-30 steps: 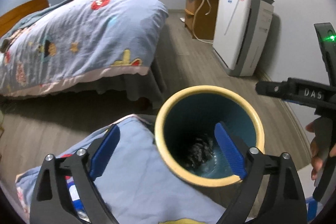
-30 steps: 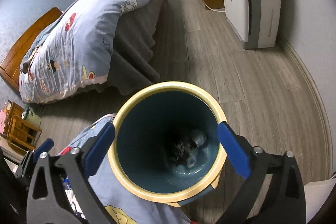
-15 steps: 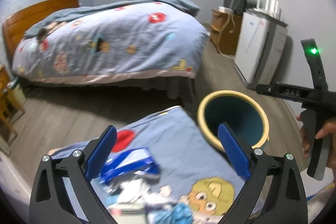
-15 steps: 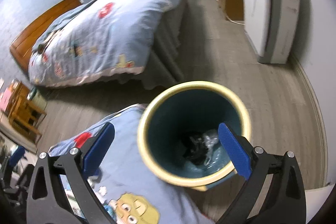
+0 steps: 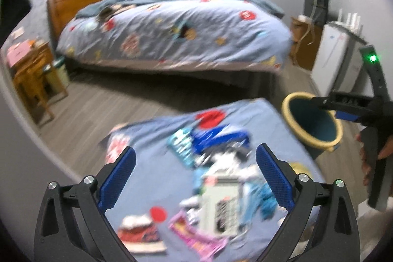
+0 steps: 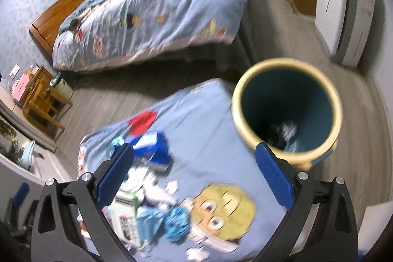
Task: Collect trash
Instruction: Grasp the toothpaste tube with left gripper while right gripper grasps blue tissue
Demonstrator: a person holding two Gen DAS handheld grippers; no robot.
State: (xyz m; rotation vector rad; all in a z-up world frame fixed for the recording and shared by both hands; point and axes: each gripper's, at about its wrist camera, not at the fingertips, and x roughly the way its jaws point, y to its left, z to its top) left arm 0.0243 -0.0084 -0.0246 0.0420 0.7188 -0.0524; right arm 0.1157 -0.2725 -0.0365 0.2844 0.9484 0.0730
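My left gripper [image 5: 195,170] and right gripper [image 6: 194,171] both hang spread and empty above blurred trash wrappers [image 5: 218,190] on the blue cartoon cloth [image 6: 201,119]; the yellow-rimmed bin [image 6: 287,109] stands beside it.

Both grippers empty, jaws apart.
Left gripper [image 5: 195,176] spread wide, holding nothing; right gripper [image 6: 194,173] likewise, gripped by a hand [image 5: 375,158] at far right.

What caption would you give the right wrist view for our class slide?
Open right gripper above a blue cartoon cloth strewn with wrappers, beside a yellow-rimmed teal bin.
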